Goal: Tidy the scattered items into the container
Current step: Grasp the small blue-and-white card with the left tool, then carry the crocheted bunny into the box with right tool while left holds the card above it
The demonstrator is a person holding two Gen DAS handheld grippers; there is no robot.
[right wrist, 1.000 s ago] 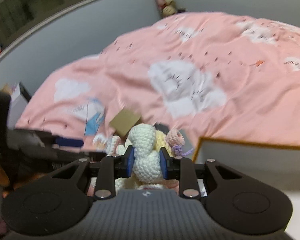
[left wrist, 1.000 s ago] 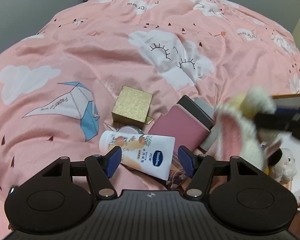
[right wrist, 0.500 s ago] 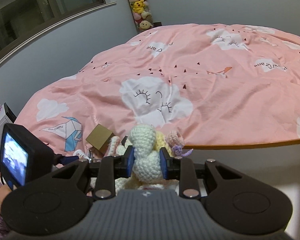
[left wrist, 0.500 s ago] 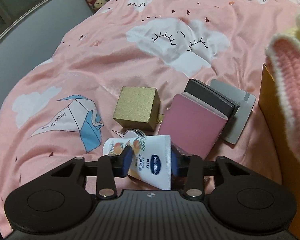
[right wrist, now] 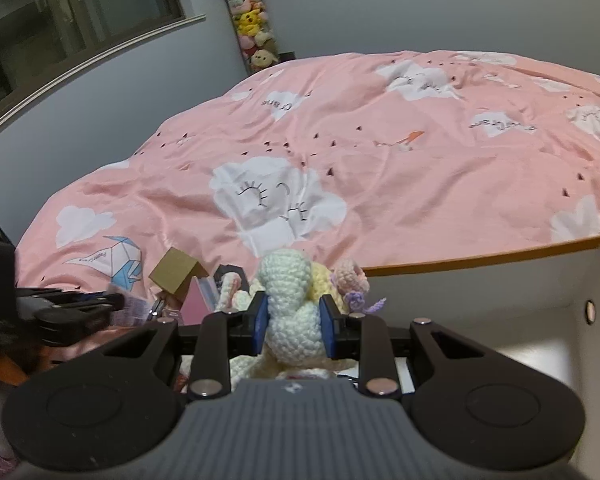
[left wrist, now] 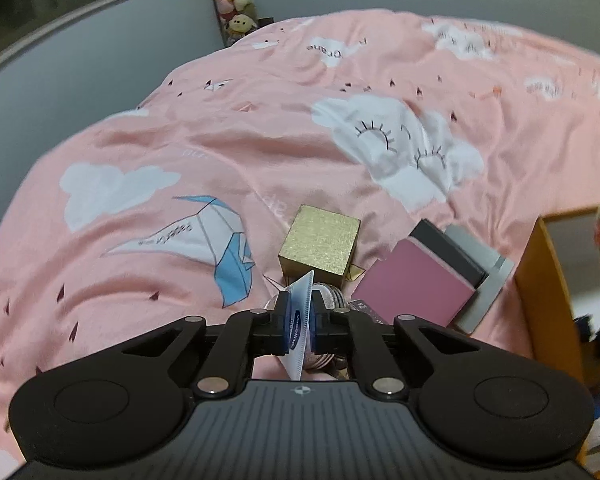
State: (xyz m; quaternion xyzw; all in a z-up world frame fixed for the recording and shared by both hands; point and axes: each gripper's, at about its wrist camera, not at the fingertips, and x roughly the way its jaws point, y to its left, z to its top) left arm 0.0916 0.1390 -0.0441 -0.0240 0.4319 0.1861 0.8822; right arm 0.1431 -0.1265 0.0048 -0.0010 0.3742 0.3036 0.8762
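Observation:
My left gripper (left wrist: 300, 322) is shut on the flat crimped end of a white and blue cream tube (left wrist: 299, 334), which stands edge-on between the pads. Just beyond it lie a gold cube box (left wrist: 320, 246), a round tin (left wrist: 332, 294) and a pink notebook (left wrist: 414, 292) on dark and grey books. My right gripper (right wrist: 294, 322) is shut on a crocheted cream and pink plush toy (right wrist: 290, 316), held at the near left edge of the orange-rimmed white box (right wrist: 480, 258). The left gripper (right wrist: 72, 310) shows at the left of the right wrist view.
Everything lies on a bed with a pink cloud-print cover (left wrist: 260, 128). The box rim (left wrist: 544, 292) rises at the right of the left wrist view. A grey wall, a window and a hanging column of plush toys (right wrist: 252, 28) stand behind the bed.
My left gripper has closed from wide open onto the tube, which now stands pinched edge-on. My right gripper has carried the plush toy rightward, over the box's edge.

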